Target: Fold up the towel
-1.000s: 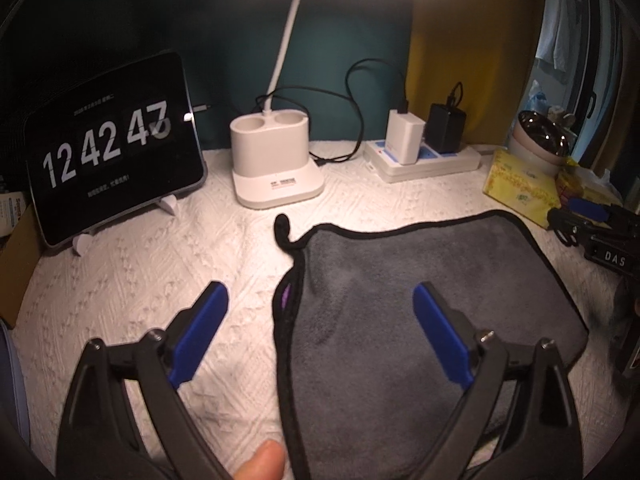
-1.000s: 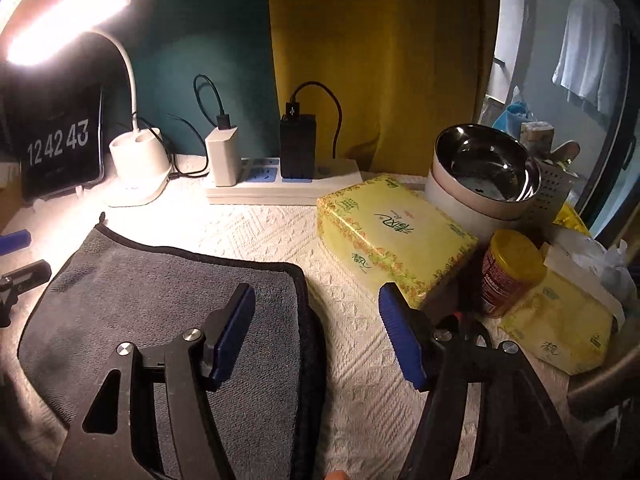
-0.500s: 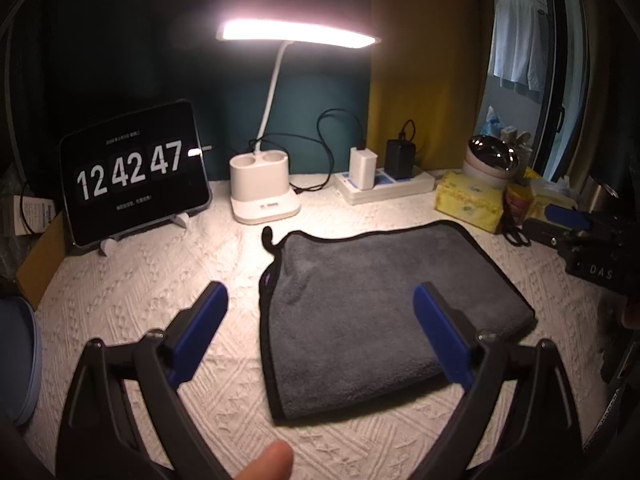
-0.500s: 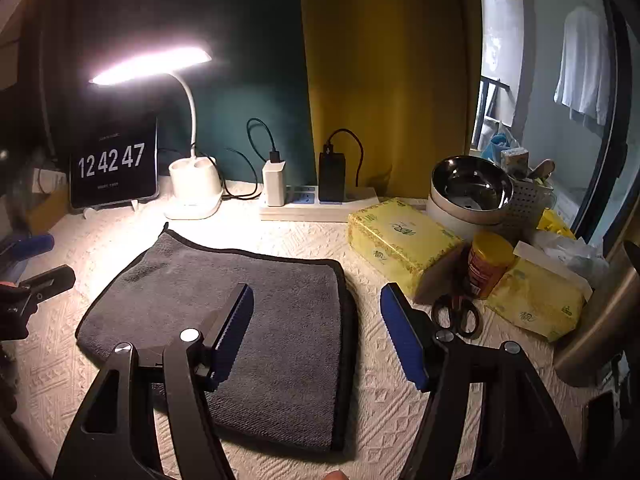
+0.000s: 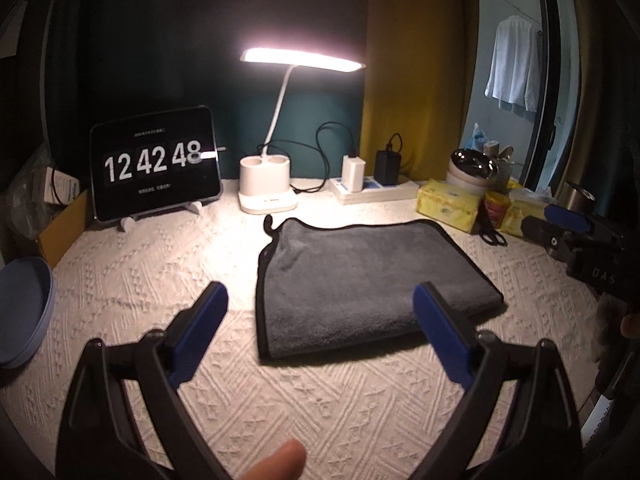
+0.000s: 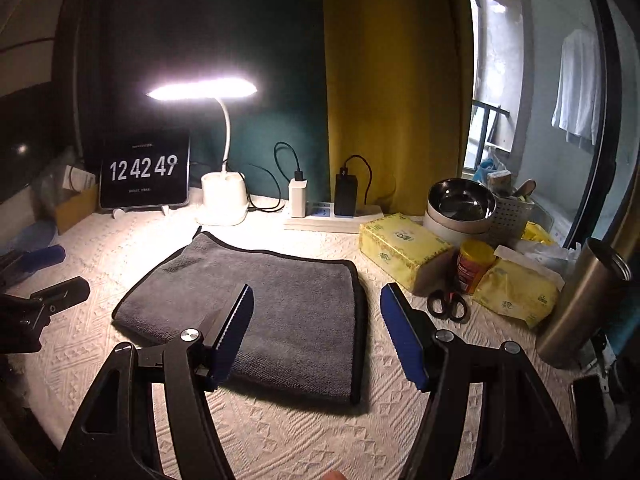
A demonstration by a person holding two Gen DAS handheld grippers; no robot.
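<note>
A grey towel (image 5: pixel 360 280) with black edging lies folded flat on the white textured tablecloth (image 5: pixel 160 272); it also shows in the right wrist view (image 6: pixel 280 300). My left gripper (image 5: pixel 320 332) is open and empty, held above and short of the towel's near edge. My right gripper (image 6: pixel 316 328) is open and empty, also raised over the towel's near right part. The right gripper shows at the right edge of the left wrist view (image 5: pixel 576 232), and the left gripper at the left edge of the right wrist view (image 6: pixel 40 280).
At the back stand a tablet clock (image 5: pixel 154 164), a lit desk lamp (image 5: pixel 268 188) and a power strip with chargers (image 5: pixel 372 188). To the right are tissue packs (image 6: pixel 400 248), a steel bowl (image 6: pixel 460 204), a jar (image 6: pixel 474 264), scissors (image 6: pixel 448 304) and a metal tumbler (image 6: pixel 580 300). A blue plate (image 5: pixel 20 312) lies left.
Both grippers have pulled back and up from the towel, so it looks smaller and farther away. The towel has stayed flat. Both grippers stayed open.
</note>
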